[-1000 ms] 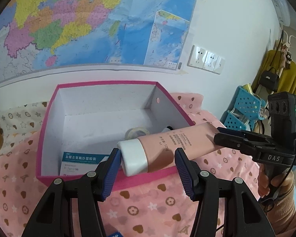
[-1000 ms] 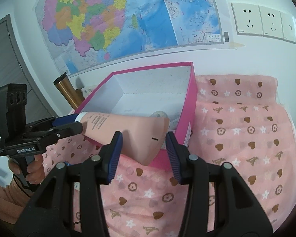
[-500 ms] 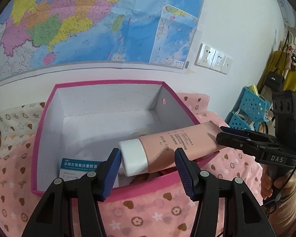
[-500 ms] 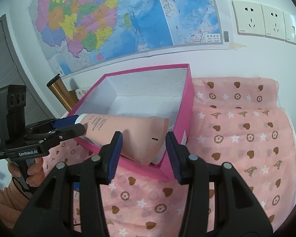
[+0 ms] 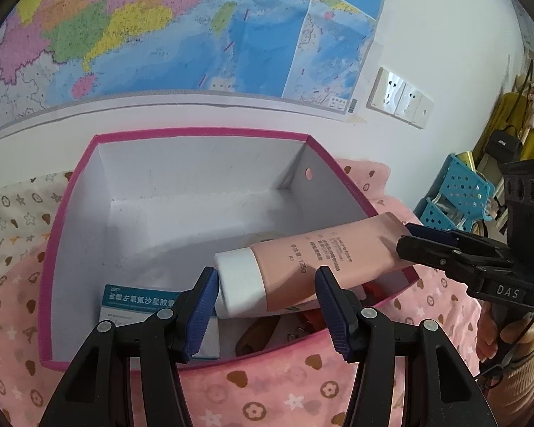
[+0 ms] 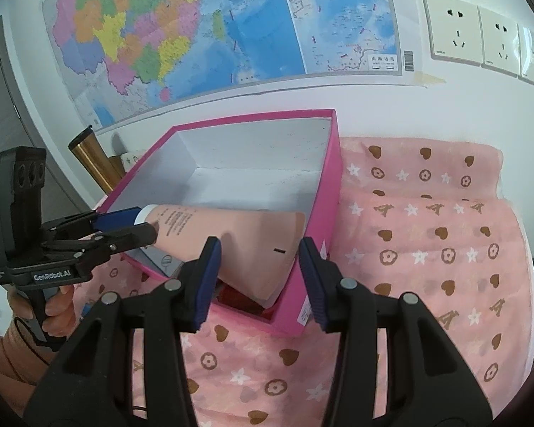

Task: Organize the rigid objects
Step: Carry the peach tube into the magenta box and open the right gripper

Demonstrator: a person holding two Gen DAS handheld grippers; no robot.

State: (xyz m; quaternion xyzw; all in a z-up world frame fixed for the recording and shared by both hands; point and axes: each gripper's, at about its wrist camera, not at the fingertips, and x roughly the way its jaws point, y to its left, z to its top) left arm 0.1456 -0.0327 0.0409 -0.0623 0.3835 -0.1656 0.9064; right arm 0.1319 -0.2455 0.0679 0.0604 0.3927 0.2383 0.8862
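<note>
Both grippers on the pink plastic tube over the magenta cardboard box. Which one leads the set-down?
Left, probably. The left gripper holds the pink plastic tube by its white cap, over the magenta cardboard box floor; the right gripper holds the crimped end near the side wall.

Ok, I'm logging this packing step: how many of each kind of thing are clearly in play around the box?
hand-held grippers: 2
pink tube: 1
pink box: 1
medicine carton: 1
Total: 5; half-hidden bits low in the box not counted.
</note>
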